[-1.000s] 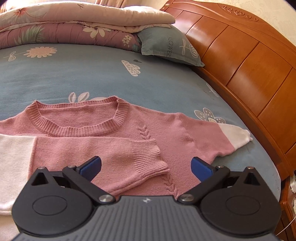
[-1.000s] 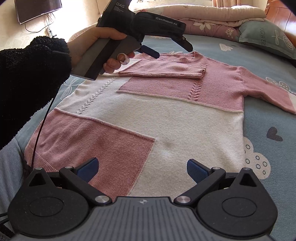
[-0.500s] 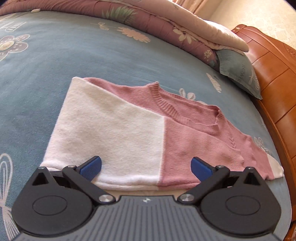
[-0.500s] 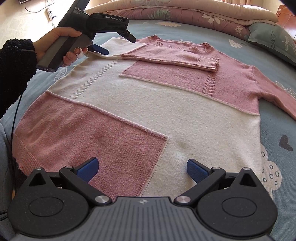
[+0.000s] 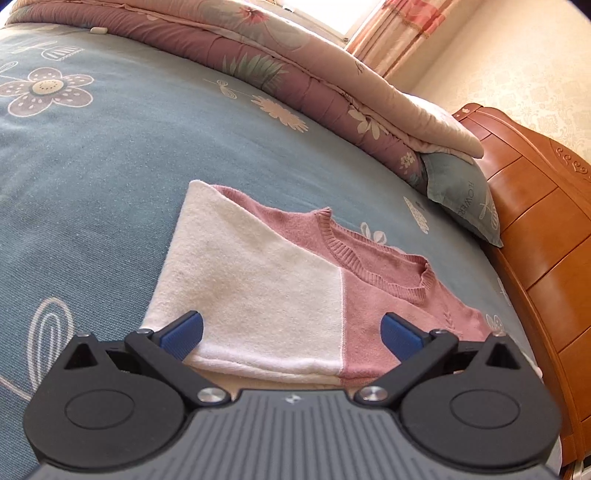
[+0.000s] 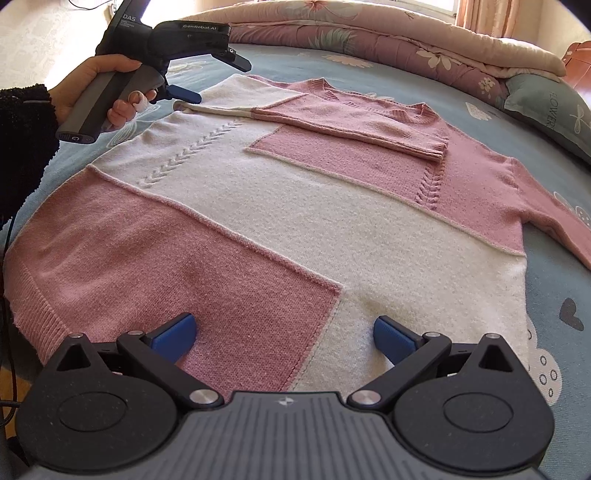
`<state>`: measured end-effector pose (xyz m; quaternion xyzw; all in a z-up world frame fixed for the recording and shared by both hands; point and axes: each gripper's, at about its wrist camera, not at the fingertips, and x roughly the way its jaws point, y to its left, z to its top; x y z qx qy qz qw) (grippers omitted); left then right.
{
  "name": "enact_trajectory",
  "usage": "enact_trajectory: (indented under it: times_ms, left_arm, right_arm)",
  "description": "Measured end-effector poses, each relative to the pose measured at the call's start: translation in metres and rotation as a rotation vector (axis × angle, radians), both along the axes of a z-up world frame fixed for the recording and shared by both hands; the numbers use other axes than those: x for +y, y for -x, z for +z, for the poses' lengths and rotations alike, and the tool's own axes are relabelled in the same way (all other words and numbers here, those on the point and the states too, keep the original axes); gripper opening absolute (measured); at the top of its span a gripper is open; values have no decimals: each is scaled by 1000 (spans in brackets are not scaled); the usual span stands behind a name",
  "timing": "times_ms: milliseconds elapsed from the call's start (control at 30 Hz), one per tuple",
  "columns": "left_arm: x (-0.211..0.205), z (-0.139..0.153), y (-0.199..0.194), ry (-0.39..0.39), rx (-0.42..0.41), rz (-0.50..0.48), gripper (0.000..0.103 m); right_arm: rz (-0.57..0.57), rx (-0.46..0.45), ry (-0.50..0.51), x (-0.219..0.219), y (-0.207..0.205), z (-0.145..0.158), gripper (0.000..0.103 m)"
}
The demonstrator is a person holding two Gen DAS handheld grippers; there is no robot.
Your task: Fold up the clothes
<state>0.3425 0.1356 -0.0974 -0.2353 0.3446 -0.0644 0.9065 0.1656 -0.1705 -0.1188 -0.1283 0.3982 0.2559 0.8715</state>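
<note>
You get bright daylight from the window point(image 5: 325, 18) beyond the bed; both views stay sharp, bowing at the edges.

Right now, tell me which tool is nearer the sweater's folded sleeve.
Left. The left tool hovers open at the folded sleeve's white shoulder end, at the sweater's far left corner. The right tool is open over the hem, across the sweater's body.

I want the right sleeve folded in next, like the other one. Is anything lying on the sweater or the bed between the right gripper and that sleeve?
Nothing visible does. From the right gripper, open over the hem, the sweater lies flat with only its own folded sleeve across the chest. The outstretched sleeve rests on bare bedsheet; its cuff runs out of view.
</note>
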Motion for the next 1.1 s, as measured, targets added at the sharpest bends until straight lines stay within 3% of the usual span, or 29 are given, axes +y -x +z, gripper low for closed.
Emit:
enact_trajectory:
  times_ms: [67,233,333,533,600,700,867,1000,1100]
  left_arm:
    - [-1,5,2,-14,-12,-8,102]
    - [2,4,1,45,36,-21,102]
    - [-5,6,2,30,62,-64,102]
    - [-2,17,12,18,61,-110,102]
    - [5,21,15,33,50,-106,102]
    - [18,27,17,62,32,-83,102]
    - [32,31,18,84,21,-47,102]
    - [34,29,15,83,28,-49,102]
    - [33,26,12,78,44,-55,102]
  right_arm:
    - [-3,-13,-11,-1,0,-1,103]
    - [-37,-46,-26,2,2,-3,103]
    - [-70,-57,-30,4,3,-3,103]
    - [-115,31,29,15,-14,10,103]
    - [-95,19,34,20,-26,23,103]
    - [-58,-39,-1,31,-59,51,103]
    - [-37,-72,-169,48,-147,75,103]
    - [-119,-23,-265,55,-224,60,103]
    - [-184,21,-292,51,-259,38,103]
